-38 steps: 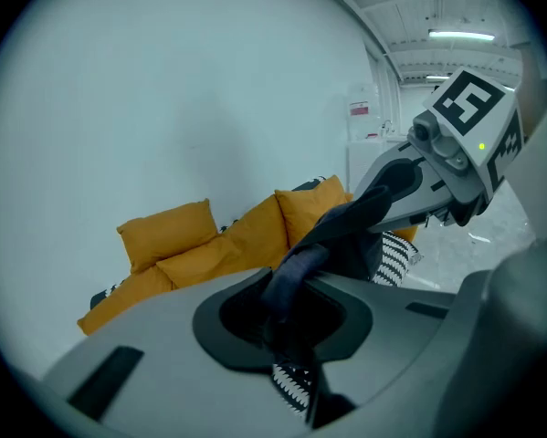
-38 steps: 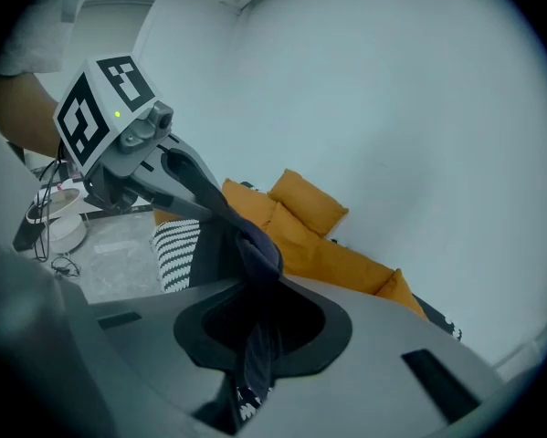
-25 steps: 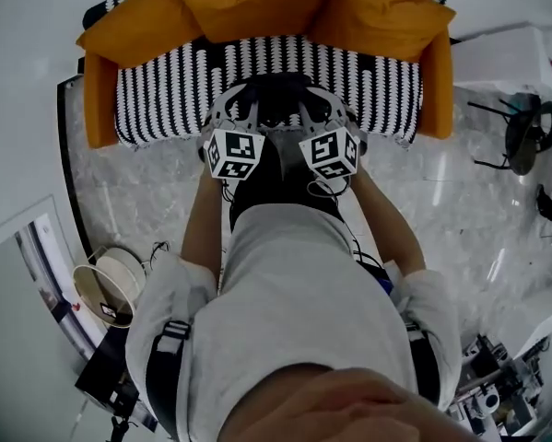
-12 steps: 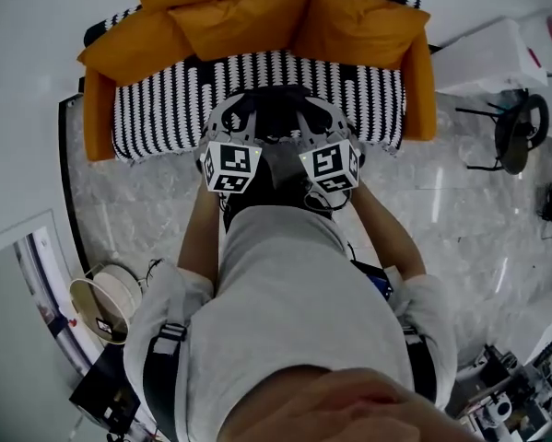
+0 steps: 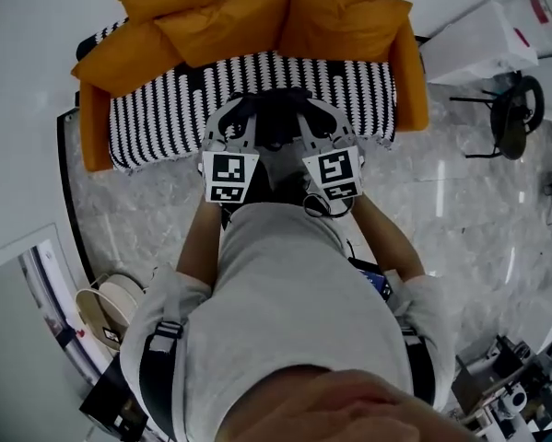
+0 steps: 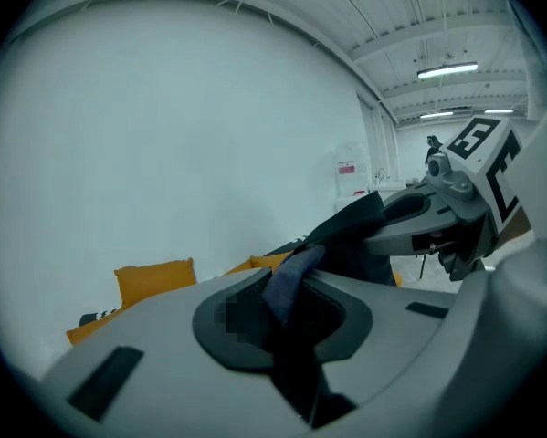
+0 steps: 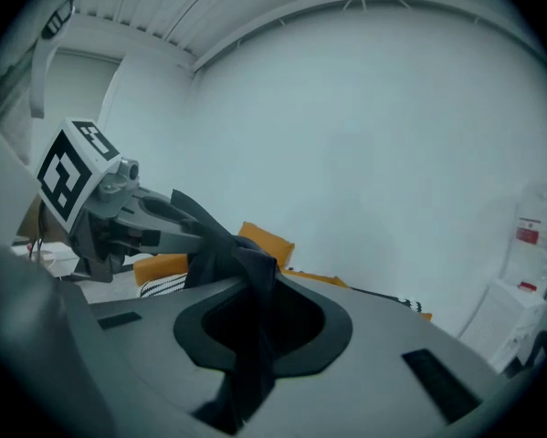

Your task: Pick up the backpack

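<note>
The black backpack (image 5: 274, 116) hangs in front of my chest, above the front edge of the striped sofa seat (image 5: 160, 109). My left gripper (image 5: 235, 129) and right gripper (image 5: 314, 125) hold it side by side at its top. In the left gripper view a dark blue fabric strap (image 6: 289, 274) is pinched between the shut jaws of the left gripper (image 6: 291, 286), and the right gripper (image 6: 447, 213) shows beyond it. In the right gripper view the right gripper (image 7: 251, 292) is shut on dark fabric (image 7: 246, 263), with the left gripper (image 7: 109, 210) at the left.
An orange sofa with several orange cushions (image 5: 225, 21) stands against the white wall. A round white basket (image 5: 108, 300) sits on the marble floor (image 5: 133, 201) at the left. A white box (image 5: 478, 40) and a black stand (image 5: 513, 122) are at the right.
Both grippers have risen together with the backpack still held between them. In the head view the sofa now sits further out from them, with more of its cushions showing.
</note>
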### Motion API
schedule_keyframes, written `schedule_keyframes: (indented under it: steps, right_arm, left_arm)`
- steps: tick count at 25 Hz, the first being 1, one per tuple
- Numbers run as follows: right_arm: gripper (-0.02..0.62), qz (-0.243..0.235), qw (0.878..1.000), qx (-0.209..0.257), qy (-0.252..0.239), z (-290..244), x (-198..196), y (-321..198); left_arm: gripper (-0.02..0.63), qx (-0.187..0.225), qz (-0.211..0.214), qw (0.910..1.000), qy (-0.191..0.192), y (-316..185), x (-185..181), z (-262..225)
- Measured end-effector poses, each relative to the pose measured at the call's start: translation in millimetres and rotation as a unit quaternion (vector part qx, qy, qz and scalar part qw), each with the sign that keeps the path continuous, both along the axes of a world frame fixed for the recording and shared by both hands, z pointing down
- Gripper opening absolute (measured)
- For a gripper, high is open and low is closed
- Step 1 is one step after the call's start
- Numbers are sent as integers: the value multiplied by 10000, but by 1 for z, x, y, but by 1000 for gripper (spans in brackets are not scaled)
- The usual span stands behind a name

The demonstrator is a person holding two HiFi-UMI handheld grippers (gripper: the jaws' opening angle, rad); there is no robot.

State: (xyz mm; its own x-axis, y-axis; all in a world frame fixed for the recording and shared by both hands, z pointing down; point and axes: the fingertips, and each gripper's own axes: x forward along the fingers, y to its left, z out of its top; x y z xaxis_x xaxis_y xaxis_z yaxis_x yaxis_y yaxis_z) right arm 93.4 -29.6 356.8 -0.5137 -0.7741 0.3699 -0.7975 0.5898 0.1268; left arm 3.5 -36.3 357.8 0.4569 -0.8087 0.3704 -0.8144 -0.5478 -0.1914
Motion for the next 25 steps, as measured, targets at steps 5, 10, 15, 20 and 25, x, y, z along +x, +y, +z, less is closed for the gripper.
schedule_keyframes:
  steps: [5,10,15,20,25]
  right_arm:
    - [63,301,9987,83,-403,-14,12,4]
    - [64,459,9970,114,-611,-24,17,4]
    - [64,544,9956,215,-737,-32,23,4]
    - [64,601,9945,242,-823,-36,21,7]
    - [64,617,9939,220,-883,-36,22,9]
  left_arm:
    - [55,160,-99,9996,206,2,11,-12]
    - [55,263,-65,9991,332,3,16,-24]
    - [55,416,-102,9980,468,4,21,-34]
    - [55,472,-134,9972,572,5,19,-39]
    - [55,470,-78,9973,552,8,20,-37]
